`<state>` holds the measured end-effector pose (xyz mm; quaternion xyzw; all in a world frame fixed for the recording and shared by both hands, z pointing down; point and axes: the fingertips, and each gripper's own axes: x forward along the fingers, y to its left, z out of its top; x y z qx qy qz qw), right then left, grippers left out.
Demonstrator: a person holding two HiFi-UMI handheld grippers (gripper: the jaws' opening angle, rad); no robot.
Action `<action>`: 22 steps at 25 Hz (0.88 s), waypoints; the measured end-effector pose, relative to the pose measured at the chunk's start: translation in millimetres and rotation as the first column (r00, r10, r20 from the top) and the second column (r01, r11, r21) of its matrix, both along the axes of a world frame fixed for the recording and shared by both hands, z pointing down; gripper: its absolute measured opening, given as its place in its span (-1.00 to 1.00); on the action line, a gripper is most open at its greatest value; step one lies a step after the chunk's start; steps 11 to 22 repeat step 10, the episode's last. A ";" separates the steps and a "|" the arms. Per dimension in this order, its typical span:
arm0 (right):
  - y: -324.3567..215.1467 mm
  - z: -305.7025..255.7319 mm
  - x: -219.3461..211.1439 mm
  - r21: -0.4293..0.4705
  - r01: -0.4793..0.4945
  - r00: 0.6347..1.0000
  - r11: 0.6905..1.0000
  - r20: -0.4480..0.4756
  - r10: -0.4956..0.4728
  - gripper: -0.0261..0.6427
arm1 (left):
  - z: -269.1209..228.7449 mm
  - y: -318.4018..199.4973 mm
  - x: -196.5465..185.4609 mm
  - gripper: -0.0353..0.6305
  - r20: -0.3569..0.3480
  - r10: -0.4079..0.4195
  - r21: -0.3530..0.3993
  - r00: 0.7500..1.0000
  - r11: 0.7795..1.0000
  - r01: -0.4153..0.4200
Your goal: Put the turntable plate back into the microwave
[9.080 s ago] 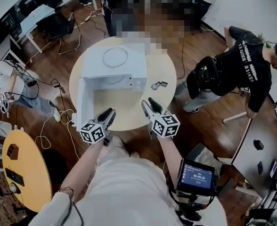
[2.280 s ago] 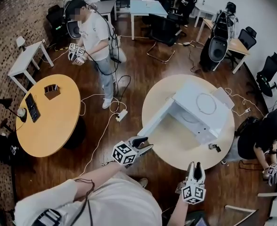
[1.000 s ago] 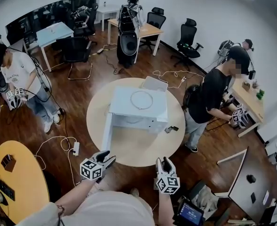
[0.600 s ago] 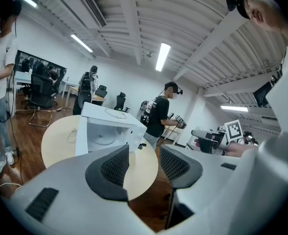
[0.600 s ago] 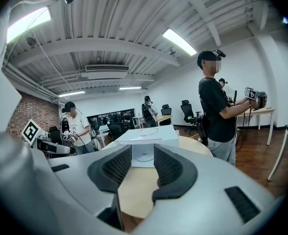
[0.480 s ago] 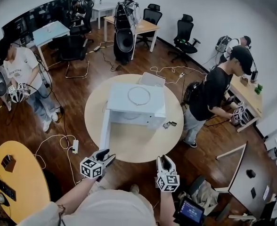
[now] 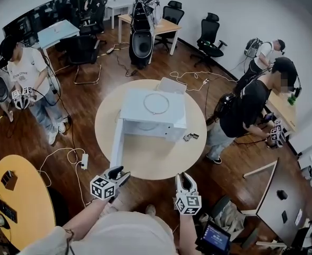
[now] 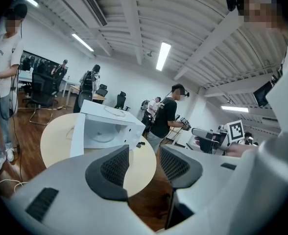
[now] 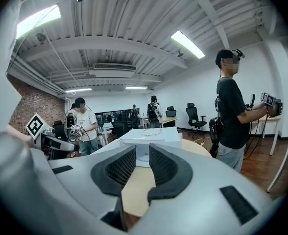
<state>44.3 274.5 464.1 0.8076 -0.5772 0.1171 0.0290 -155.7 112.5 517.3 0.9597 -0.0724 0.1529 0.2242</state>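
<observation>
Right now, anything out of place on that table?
Yes: a round ring-like piece, possibly the clear turntable plate, lies on top of the microwave rather than inside it, and the door stands wide open.

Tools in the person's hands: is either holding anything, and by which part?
Nothing is held. Left tool is open, empty; right tool has just been closing on nothing.

Round table (image 7: 150,162) bears open microwave (image 7: 135,113) and small dark object (image 7: 188,137)
</observation>
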 end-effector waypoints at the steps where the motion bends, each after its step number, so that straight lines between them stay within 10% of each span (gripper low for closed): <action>1: 1.4 0.1 1.1 0.001 -0.001 1.000 1.000 0.002 0.001 -0.65 | 0.2 1.4 0.8 -0.29 0.000 0.000 -0.002 1.000 1.000 0.000; 22: 22.4 -1.5 10.8 0.018 -0.018 0.999 1.000 0.035 0.017 -0.67 | 1.5 21.6 5.5 -0.29 0.006 -0.003 -0.014 1.000 1.000 0.003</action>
